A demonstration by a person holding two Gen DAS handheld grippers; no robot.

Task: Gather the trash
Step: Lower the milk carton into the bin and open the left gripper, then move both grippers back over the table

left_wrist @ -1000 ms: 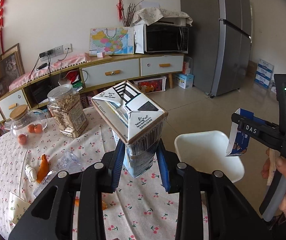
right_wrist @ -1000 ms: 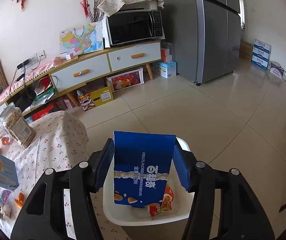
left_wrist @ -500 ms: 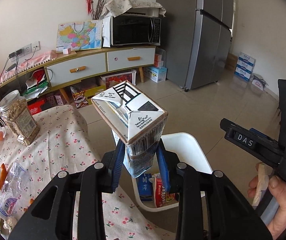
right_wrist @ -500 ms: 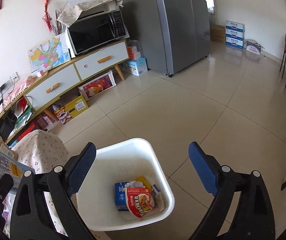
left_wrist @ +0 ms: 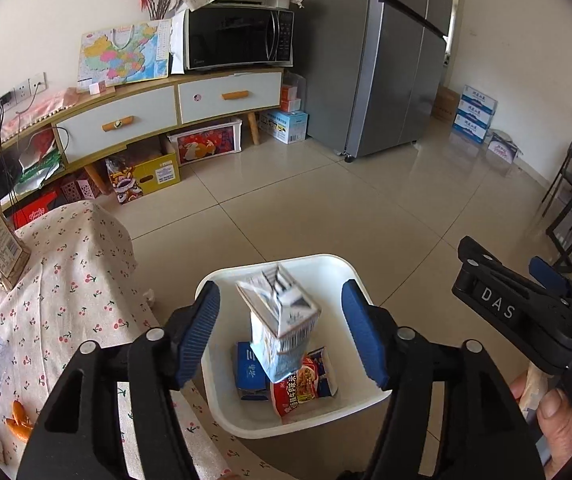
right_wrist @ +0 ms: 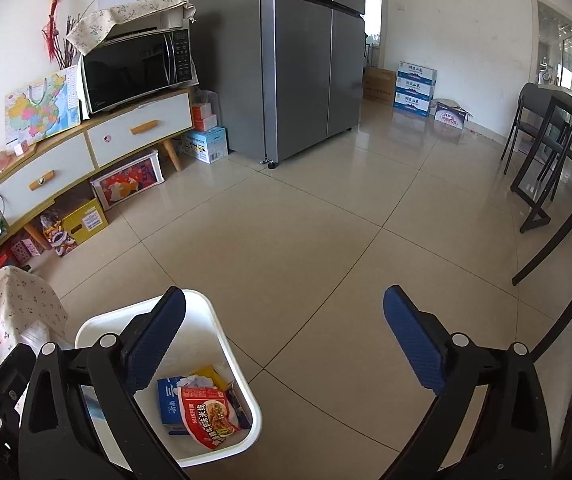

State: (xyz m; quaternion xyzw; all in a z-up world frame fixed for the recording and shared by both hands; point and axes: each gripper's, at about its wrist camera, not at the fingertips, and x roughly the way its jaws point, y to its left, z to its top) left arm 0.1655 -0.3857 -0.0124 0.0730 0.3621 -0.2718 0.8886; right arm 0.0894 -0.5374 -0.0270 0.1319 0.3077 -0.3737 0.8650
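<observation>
The left gripper (left_wrist: 282, 334) is opening, its 2 pads clear of the blurred milk carton (left_wrist: 280, 324), which is standing roughly upright, folded top uppermost, over the white bin (left_wrist: 325, 264). The right gripper (right_wrist: 286, 340) is gaping wide, opening, holding nothing.

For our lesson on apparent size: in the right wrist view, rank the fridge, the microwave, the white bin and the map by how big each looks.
1. Fridge
2. White bin, though nearness to the camera inflates it
3. Microwave
4. Map
</observation>
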